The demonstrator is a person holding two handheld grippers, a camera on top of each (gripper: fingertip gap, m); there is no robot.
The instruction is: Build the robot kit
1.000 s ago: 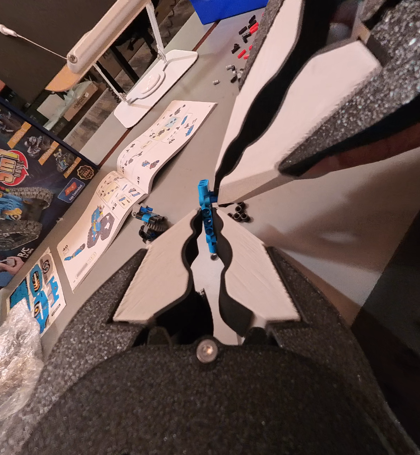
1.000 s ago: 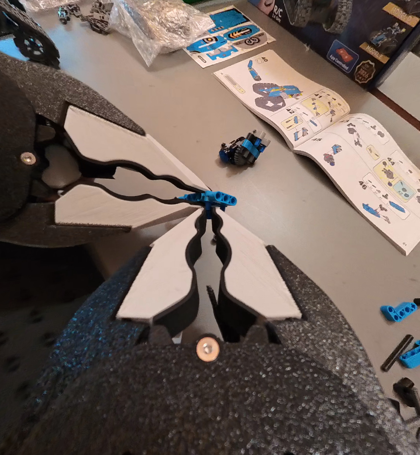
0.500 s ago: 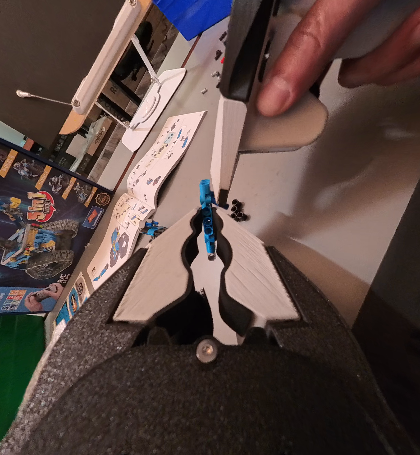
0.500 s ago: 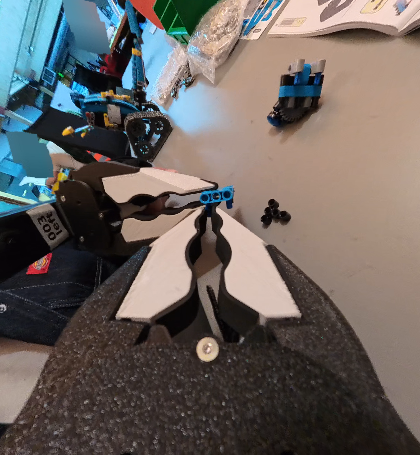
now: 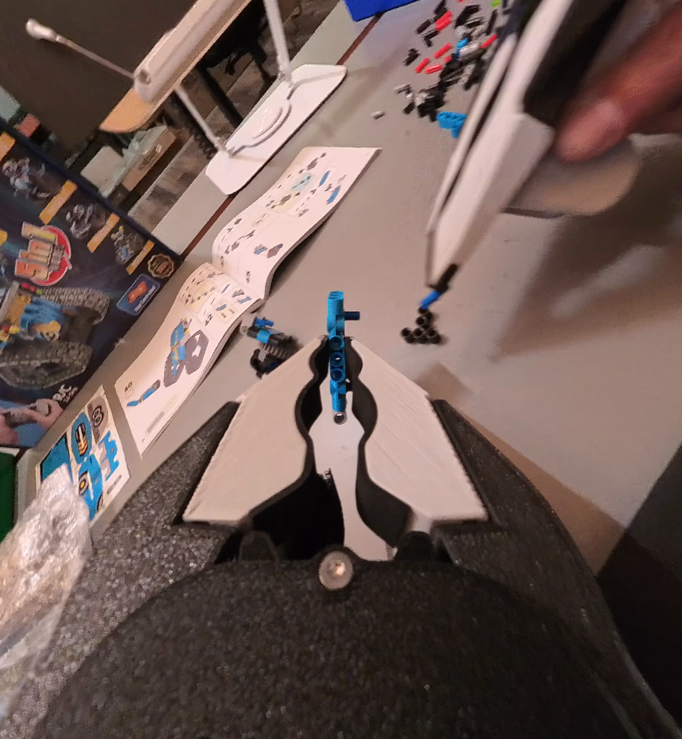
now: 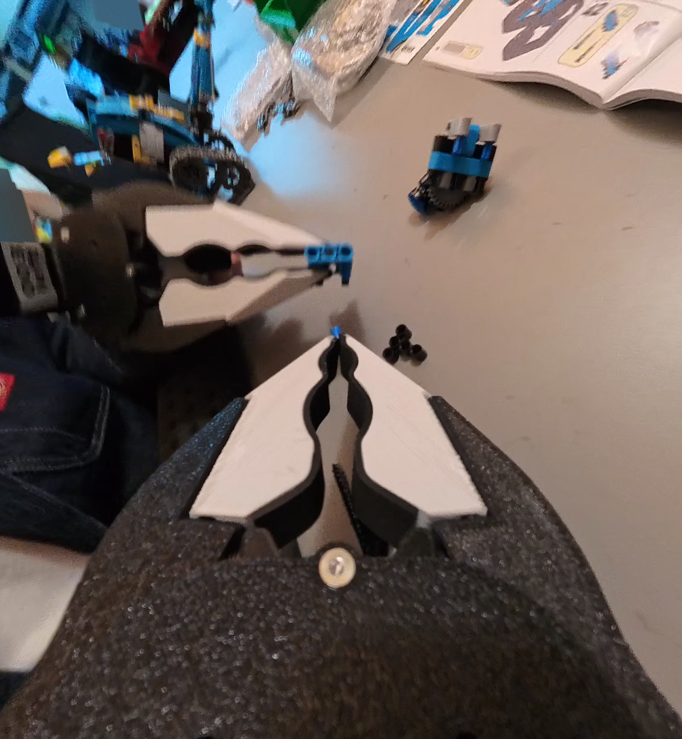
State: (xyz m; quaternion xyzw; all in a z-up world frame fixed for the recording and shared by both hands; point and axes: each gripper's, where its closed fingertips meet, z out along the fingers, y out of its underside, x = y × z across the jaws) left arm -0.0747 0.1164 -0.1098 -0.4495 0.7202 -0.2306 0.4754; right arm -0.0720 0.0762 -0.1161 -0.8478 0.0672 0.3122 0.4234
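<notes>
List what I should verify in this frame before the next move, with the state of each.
1. left gripper shut on the blue beam: ok, the beam juts past the fingertips.
2. right gripper shut on the small blue-and-black pin: ok, only its end shows.
3. Pin apart from the beam: ok, a clear gap in both views.
4. Pin clear of the black rings on the table: cannot tell, the height is unclear.
5. Right gripper sharp in the left wrist view: not ok, blurred.
</notes>
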